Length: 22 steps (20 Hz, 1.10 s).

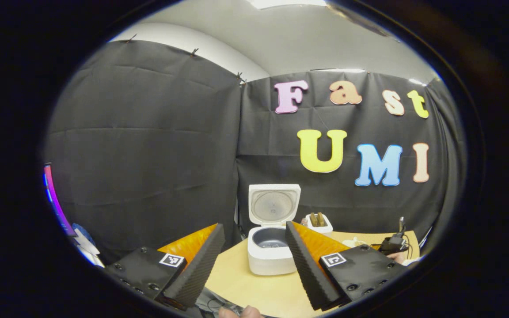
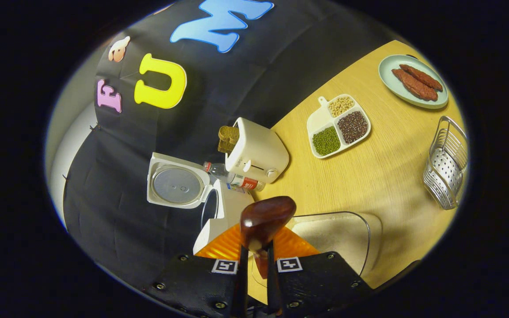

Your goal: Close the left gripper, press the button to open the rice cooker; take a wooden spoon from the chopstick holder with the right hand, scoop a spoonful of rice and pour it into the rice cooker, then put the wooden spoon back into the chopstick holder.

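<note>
- Two fingers of the right gripper [image 2: 256, 265] are pressed onto the neck of a dark brown polished wooden spoon [image 2: 265, 216] — its bowl stands up just past the fingertips, in the right gripper view.
- Directly beyond the spoon's bowl lies a clear glass bowl of pale rice [image 2: 334, 234], a little to the right of the fingers on the light wooden table [image 2: 391, 172].
- To the left of the fingers stands the white square rice cooker [image 2: 219, 212], its lid [image 2: 177, 185] swung open and showing a round grey inner plate.
- Farther ahead of the fingers sits a white toaster [image 2: 259, 152] with a brown slice sticking out; small grey writing on its side is too small to read.
- Between toaster and cooker lies a clear plastic bottle with a red label [image 2: 234, 179] — the print on it cannot be made out.
- Well off to the right of the fingers are a white three-part dish of green, dark and pale beans [image 2: 338, 126], a pale green plate with reddish strips [image 2: 413, 81] and a wire metal basket [image 2: 446, 170].
- Both fingers of the left gripper [image 1: 254, 260] stand spread wide apart in the left gripper view, holding nothing.
- Between those spread fingers, farther off, the same rice cooker [image 1: 271, 251] shows with its lid upright and its dark inner pot open.
- Each gripper carries small black-and-white square marker tags [image 1: 171, 259]; they bear patterns, not words.
</note>
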Each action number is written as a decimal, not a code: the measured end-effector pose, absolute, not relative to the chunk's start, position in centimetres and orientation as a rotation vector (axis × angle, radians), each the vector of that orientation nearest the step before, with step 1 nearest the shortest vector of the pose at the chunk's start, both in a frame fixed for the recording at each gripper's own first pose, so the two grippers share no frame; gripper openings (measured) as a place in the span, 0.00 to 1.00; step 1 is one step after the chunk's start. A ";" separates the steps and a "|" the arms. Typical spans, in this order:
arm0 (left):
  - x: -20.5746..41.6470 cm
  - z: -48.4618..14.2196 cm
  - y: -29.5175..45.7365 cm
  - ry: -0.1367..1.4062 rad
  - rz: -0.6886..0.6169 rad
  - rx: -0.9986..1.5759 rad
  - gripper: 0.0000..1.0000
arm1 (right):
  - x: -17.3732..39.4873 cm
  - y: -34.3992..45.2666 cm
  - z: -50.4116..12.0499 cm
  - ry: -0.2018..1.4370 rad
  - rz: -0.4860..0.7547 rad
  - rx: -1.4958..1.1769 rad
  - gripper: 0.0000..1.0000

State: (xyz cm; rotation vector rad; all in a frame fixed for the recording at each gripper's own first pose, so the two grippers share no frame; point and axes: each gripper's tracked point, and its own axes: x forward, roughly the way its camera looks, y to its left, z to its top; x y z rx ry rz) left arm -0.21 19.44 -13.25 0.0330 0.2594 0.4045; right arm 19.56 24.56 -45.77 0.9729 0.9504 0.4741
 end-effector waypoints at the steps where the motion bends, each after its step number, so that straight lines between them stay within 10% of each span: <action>1: -0.3 -13.2 19.5 0.259 0.406 0.032 0.93 | 19.6 24.5 -45.0 0.946 0.480 0.991 0.18; 22: -2.2 -12.9 24.5 0.274 0.508 0.041 0.93 | 29.2 46.5 -33.5 0.808 0.746 0.888 0.17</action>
